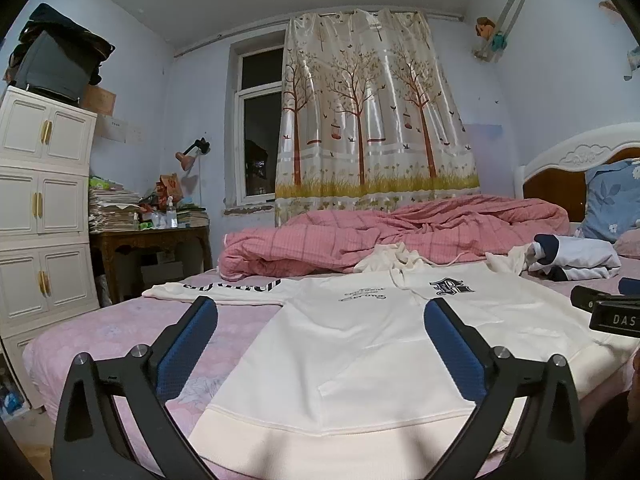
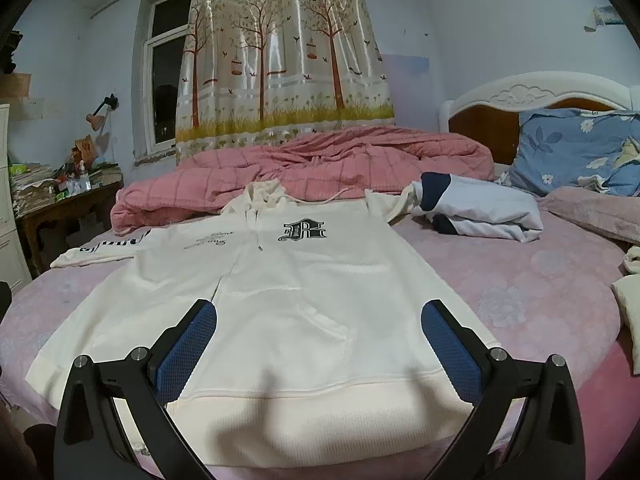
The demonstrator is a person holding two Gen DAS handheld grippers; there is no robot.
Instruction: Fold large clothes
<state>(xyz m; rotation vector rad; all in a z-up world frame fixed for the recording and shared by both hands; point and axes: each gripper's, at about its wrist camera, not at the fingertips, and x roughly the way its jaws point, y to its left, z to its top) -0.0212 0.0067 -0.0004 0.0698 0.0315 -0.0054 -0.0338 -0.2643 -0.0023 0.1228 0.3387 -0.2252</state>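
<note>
A cream hoodie [image 1: 360,344] [image 2: 280,288] lies flat, front up, on the pink bed sheet, hem toward me and hood at the far end. It has a black letter crest [image 2: 304,231] on the chest and a front pocket. Its left sleeve [image 1: 216,290] with black lettering stretches out to the left. My left gripper [image 1: 320,316] hovers open above the hoodie's lower left part, nothing between its blue pads. My right gripper [image 2: 319,316] is open over the hem and pocket, also holding nothing. The right gripper's body [image 1: 612,312] shows at the right edge of the left wrist view.
A rumpled pink quilt [image 2: 320,160] lies across the far side of the bed. A folded white and navy garment [image 2: 476,208] rests right of the hoodie, near a blue floral pillow [image 2: 576,148]. A white cabinet [image 1: 44,200] and cluttered wooden table [image 1: 152,232] stand left.
</note>
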